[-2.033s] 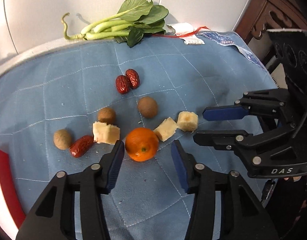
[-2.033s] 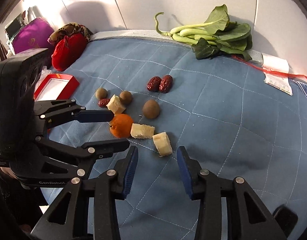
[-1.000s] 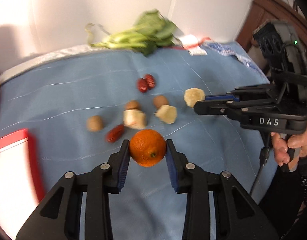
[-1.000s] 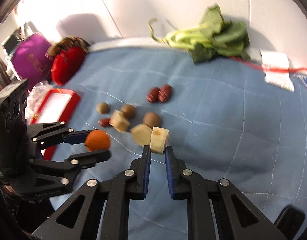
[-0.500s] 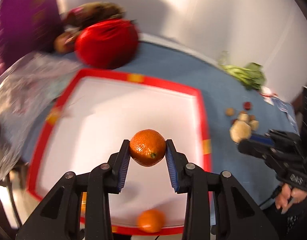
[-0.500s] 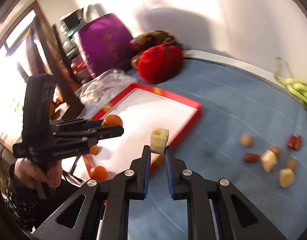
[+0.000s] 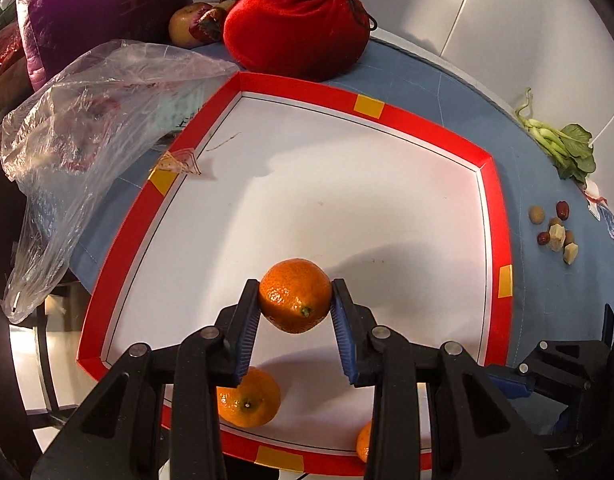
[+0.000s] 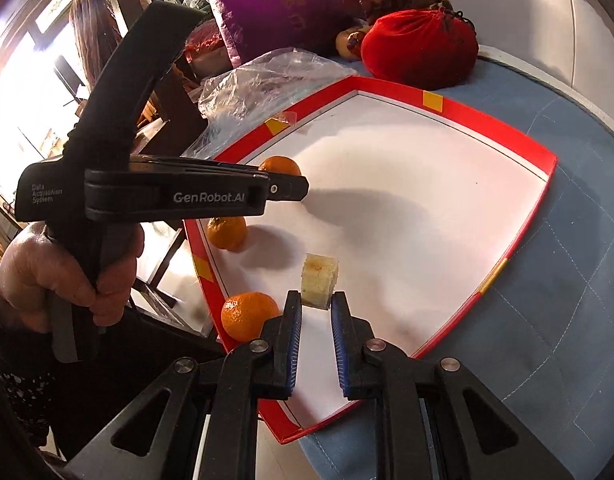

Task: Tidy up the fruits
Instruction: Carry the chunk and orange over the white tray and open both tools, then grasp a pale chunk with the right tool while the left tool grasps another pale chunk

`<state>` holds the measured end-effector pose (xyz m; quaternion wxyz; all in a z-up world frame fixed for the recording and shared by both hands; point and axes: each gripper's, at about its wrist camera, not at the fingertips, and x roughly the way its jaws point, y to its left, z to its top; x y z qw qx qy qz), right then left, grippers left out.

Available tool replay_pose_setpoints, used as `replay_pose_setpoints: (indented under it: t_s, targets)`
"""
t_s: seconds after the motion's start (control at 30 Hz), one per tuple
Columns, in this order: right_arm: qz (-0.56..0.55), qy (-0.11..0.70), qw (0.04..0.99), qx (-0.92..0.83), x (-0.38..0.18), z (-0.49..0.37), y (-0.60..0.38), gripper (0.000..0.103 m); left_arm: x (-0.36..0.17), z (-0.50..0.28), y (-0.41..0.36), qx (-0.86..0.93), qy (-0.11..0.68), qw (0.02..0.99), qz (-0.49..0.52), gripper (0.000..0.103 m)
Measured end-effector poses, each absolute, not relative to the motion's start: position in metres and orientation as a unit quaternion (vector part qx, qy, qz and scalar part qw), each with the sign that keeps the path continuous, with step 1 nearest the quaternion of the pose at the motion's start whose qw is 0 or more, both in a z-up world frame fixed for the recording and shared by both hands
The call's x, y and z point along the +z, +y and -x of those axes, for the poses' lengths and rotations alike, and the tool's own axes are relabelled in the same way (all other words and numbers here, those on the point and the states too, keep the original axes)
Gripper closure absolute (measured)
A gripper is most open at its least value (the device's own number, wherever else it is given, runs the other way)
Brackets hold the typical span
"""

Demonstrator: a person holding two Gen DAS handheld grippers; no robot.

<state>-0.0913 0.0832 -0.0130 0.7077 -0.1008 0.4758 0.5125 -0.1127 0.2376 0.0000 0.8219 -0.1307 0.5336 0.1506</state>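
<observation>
Over the red-rimmed tray (image 7: 494, 200) we carry two fruits. Our left gripper (image 7: 294, 304) clamps a round, dimpled orange (image 7: 294, 295) above the white floor, near two loose oranges (image 7: 247, 398). Our right gripper (image 8: 315, 307) pinches a pale, blocky chunk (image 8: 319, 276) at the near edge. Next we should probably lower both and release them gently, because the orange can roll.

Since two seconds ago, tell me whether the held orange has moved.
Yes. The orange left the blue cloth and now hangs over the red-rimmed tray, shut in the left claw.
</observation>
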Motion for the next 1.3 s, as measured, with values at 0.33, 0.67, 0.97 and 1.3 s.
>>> replay_pose_setpoints:
  t_s: [0.33,0.67,0.97,1.3]
  targets:
    - [0.054,0.438,0.738,0.511,0.036,0.084,0.040,0.074,0.050,0.089,0.195,0.154,0.446,0.879,0.071,0.047]
    - [-0.024,0.412,0.818,0.402,0.062,0.026,-0.086,0.065,0.062,0.038,0.084,0.032,0.421,0.906,0.016,0.032]
    - [-0.066,0.452,0.847,0.273,0.034,-0.029,-0.209,0.065,0.027,-0.006,-0.016,-0.061,0.450,0.886,-0.088,0.032]
    - [-0.050,0.510,0.819,0.259,-0.002,-0.047,-0.198,0.065,0.005,-0.022,-0.032,-0.124,0.480,0.864,-0.095,0.032]
